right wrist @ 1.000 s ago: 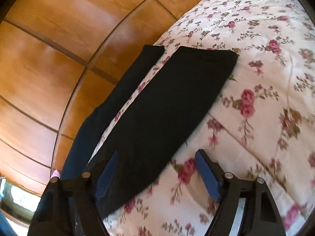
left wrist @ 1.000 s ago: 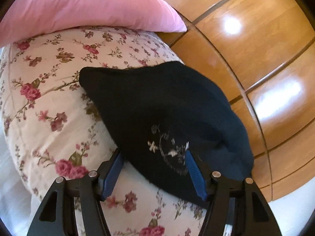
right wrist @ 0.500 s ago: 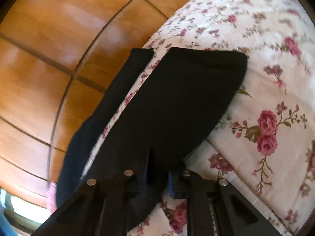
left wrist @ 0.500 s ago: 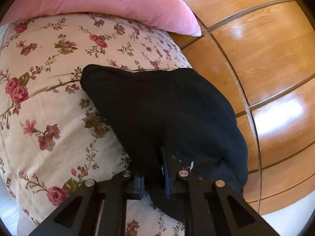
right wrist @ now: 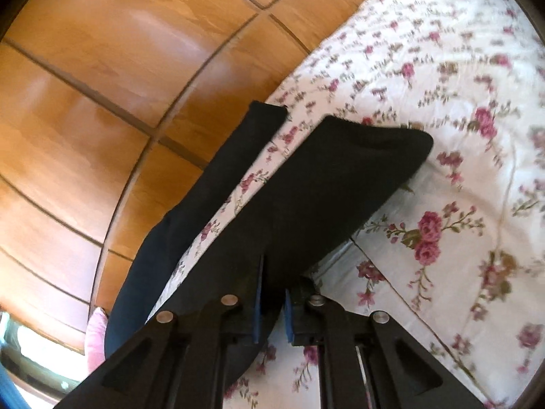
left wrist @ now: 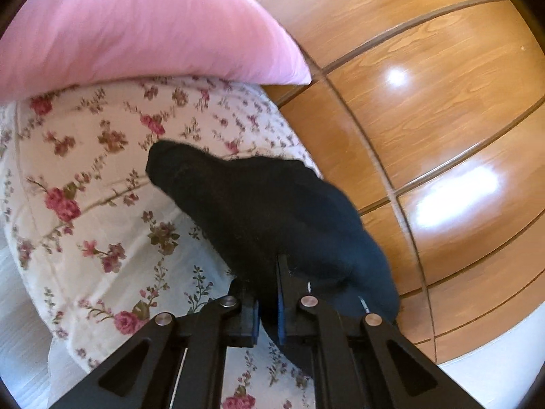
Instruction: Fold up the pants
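Observation:
Black pants (left wrist: 259,204) lie on a floral bedspread (left wrist: 85,170). My left gripper (left wrist: 267,293) is shut on the waist end, with a bunch of dark fabric pinched between its blue pads and raised off the cover. In the right wrist view the nearer leg (right wrist: 323,187) runs from the jaws up to its hem, lifted clear of the bedspread (right wrist: 460,136). My right gripper (right wrist: 272,289) has that leg's fabric between its pads, and its jaws are closing the last bit on it. The other leg (right wrist: 211,187) lies flat along the bed's edge.
A pink pillow (left wrist: 136,34) rests at the head of the bed, beyond the waist end. Glossy wooden panels (left wrist: 425,102) run along the far side of the bed, also in the right wrist view (right wrist: 102,68). The pillow's corner (right wrist: 97,337) shows at lower left.
Both grippers went from wide open around the pants to shut on the fabric. Each has since risen a little, and the pinched cloth has lifted off the bedspread.

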`<state>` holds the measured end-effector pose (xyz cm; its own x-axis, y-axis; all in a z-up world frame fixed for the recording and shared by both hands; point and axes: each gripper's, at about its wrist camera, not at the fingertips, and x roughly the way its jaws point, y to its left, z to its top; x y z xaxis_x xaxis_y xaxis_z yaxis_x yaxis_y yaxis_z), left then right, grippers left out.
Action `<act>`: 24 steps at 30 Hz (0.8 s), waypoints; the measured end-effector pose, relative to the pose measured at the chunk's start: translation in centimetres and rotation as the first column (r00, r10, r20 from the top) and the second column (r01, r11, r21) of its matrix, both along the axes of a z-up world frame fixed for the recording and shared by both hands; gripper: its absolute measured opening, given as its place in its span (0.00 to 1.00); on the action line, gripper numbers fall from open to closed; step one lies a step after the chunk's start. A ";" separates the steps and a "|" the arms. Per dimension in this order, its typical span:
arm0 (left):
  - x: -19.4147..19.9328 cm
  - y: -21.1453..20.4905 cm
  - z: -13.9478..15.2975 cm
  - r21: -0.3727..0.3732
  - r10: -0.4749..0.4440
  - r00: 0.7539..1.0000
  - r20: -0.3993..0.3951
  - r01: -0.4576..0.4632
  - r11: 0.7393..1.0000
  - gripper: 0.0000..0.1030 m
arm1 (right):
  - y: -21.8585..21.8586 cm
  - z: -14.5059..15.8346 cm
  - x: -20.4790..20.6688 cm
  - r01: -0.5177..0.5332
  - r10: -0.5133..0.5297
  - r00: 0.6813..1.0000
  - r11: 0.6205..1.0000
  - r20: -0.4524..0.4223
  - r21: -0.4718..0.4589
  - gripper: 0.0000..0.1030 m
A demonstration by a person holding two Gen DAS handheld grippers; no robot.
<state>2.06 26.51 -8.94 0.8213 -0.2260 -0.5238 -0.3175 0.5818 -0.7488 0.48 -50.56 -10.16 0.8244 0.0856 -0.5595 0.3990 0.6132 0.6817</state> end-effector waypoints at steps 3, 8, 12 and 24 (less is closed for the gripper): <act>-1.3 0.3 0.8 -0.013 0.003 1.000 0.012 -0.003 1.000 0.06 | 0.2 0.7 -1.5 -0.005 0.005 1.000 1.000 0.012 -0.018 0.10; -3.5 0.4 1.8 0.001 -0.004 1.000 0.017 0.004 1.000 0.06 | 0.1 1.2 -3.9 -0.009 0.010 1.000 1.000 0.014 -0.015 0.10; -5.0 0.7 1.9 0.004 -0.006 1.000 0.005 0.006 1.000 0.06 | 0.0 1.2 -5.5 -0.013 0.013 1.000 1.000 0.006 -0.019 0.10; -5.7 0.7 -1.9 0.085 -0.024 0.990 -0.140 0.036 0.996 0.08 | 0.1 -1.4 -6.8 -0.013 0.009 0.998 0.998 -0.069 -0.065 0.10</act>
